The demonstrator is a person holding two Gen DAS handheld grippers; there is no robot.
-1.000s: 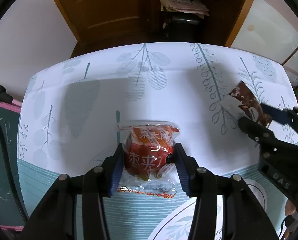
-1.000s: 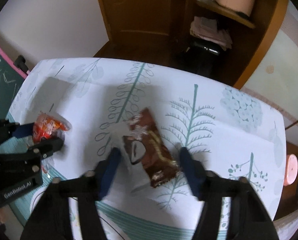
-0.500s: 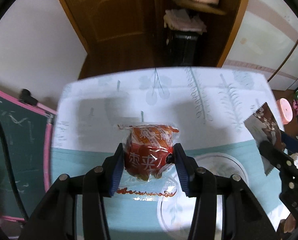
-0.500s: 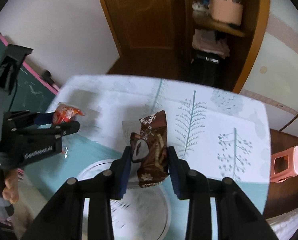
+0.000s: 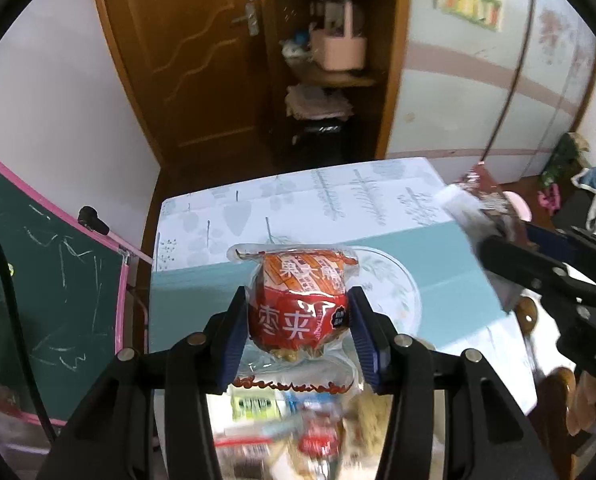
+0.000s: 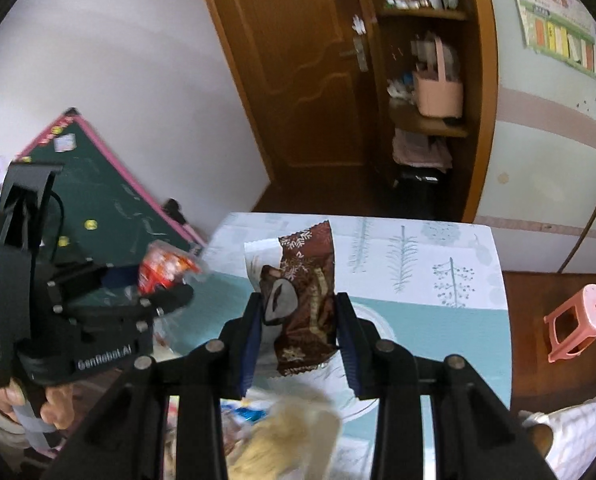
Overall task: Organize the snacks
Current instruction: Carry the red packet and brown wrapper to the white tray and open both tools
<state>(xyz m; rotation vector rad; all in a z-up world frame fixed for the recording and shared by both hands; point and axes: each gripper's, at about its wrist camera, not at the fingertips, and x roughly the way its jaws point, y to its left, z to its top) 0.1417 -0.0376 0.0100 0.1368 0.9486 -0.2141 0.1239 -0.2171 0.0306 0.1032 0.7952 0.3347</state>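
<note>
1. The left claw [image 5: 298,320] is seen closed on a red snack packet [image 5: 298,312]; the blue pads [image 5: 234,336] are pressed against both sides of the round red body, and the clear crimped ends of the wrapper stick out above and below the jaws.
2. The right claw [image 6: 298,320] is seen clamped on a brown snack packet [image 6: 303,300]; the packet stands nearly upright between the pads, its serrated top edge raised above the fingertips and its lower end hanging below them.
3. Both packets are held in the air above the desk [image 5: 337,200], touching nothing else; in the right wrist view the left claw [image 6: 158,284] is seen at the left with the red snack packet [image 6: 166,268] in its jaws, carried by a hand [image 6: 14,404].
4. In the left wrist view the right claw [image 5: 497,240] is seen at the right edge, blurred, with the brown snack packet [image 5: 485,188] in it.
5. Below the claws a round plate [image 5: 409,296] with a pale rim lies on the teal part of the leaf-printed cloth; nearer the cameras a blurred heap of other snacks [image 5: 298,432] is visible, its items not to be told apart.
6. Further out a green chalkboard [image 5: 50,280] with a pink frame leans at the left, a wooden door [image 5: 202,60] and shelves with a pink basket [image 5: 337,48] stand behind the desk, and a pink stool [image 6: 577,324] is on the floor at the right.
</note>
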